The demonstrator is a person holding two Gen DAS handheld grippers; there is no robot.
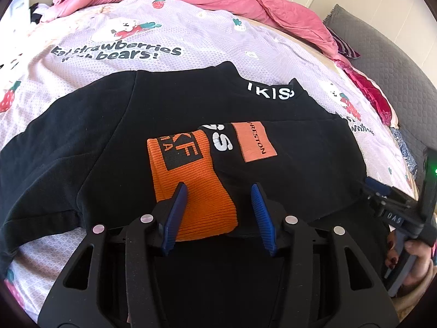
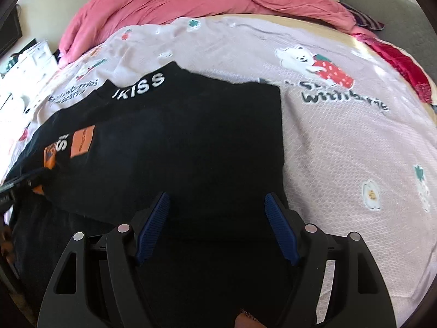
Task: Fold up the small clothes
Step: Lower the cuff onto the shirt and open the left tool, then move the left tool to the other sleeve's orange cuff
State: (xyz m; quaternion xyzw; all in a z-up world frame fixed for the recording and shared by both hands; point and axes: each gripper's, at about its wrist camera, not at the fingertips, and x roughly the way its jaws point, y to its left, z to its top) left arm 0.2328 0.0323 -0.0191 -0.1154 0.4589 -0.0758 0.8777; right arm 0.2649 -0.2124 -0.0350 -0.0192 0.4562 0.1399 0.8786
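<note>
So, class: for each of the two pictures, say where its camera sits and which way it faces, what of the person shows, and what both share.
Left wrist view: sits on the left gripper, tilted down at the orange ribbed-knit cuff lying between its open fingers; the right gripper and its hand show at right.
Right wrist view: sits on the right gripper, tilted down at the black sweater with white lettering; open fingers only.
Shared: sweater, cuff, the lilac strawberry-bear bedsheet, the pink quilt.

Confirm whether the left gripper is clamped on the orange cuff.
No: the left gripper stands open, its blue pads apart, with the orange cuff lying loose between them on the black sweater.
</note>
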